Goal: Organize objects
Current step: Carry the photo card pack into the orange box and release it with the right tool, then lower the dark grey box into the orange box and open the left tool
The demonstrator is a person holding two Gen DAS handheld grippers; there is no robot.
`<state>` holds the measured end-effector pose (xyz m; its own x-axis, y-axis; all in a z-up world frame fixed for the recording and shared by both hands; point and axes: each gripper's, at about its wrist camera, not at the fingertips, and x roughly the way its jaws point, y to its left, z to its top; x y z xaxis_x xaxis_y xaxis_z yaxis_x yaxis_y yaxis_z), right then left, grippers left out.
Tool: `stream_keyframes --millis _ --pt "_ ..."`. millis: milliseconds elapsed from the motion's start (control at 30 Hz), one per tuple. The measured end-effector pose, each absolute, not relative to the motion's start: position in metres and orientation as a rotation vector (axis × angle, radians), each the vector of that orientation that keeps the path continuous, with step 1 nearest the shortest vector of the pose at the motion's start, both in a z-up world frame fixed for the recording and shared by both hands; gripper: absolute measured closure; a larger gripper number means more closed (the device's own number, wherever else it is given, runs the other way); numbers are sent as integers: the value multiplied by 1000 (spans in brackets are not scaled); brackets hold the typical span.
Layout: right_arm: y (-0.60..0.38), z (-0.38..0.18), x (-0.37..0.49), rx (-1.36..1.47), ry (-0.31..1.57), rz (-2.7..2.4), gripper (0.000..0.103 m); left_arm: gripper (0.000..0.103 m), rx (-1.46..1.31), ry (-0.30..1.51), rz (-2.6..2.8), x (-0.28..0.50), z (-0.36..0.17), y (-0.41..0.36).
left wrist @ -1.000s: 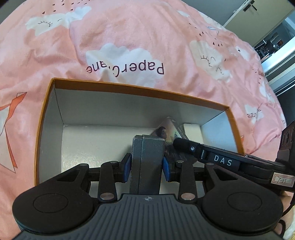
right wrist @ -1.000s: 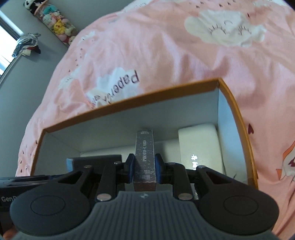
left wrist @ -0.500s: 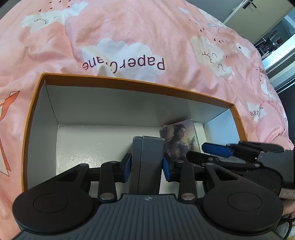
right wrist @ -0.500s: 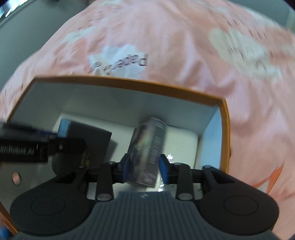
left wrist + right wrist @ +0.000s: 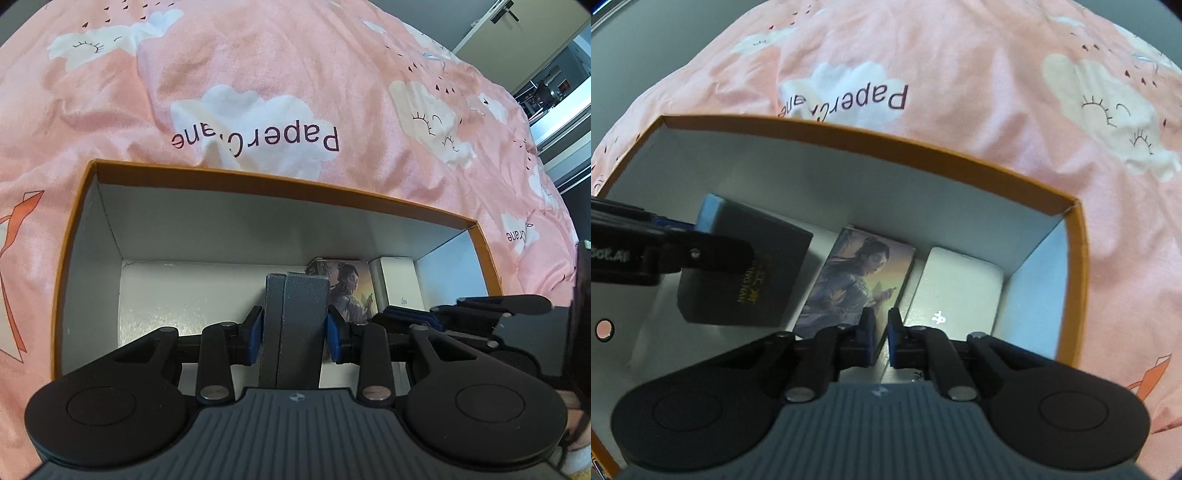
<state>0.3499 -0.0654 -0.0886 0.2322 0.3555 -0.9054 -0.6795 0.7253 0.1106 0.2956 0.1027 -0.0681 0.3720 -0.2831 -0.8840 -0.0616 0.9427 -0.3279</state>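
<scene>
Our left gripper [image 5: 294, 338] has its fingers [image 5: 255, 334] clamped on the dark box [image 5: 295, 325], held upright over the floor of the orange-rimmed box [image 5: 280, 192]. Our right gripper [image 5: 881, 338] shows fingers [image 5: 866, 336] nearly together with a thin gap, nothing between them, just over the near end of the picture card box [image 5: 855, 280]. That one lies flat beside the white box [image 5: 955, 288] at the right wall. Bare floor lies left of the dark box. Beyond the far rim spreads the pink bedspread [image 5: 258, 74].
</scene>
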Motion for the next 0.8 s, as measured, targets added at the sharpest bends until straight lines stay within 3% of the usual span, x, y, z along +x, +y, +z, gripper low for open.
stream_keyframes --millis 300,433,600,667,800 --pt "-78 -72 333 -383 1073 738 93 64 -313 1241 -176 313 -77 101" --pt "-83 -71 329 -396 1073 758 92 50 -201 1253 -166 314 -74 97" --pt "-84 -73 327 -442 1069 787 92 44 -21 1292 -205 309 -70 88" --pt "-83 -73 325 -464 1064 798 92 36 80 1295 -240 305 -70 82" --pt "-82 -74 323 -484 1067 812 91 35 293 1336 -325 291 -80 69"
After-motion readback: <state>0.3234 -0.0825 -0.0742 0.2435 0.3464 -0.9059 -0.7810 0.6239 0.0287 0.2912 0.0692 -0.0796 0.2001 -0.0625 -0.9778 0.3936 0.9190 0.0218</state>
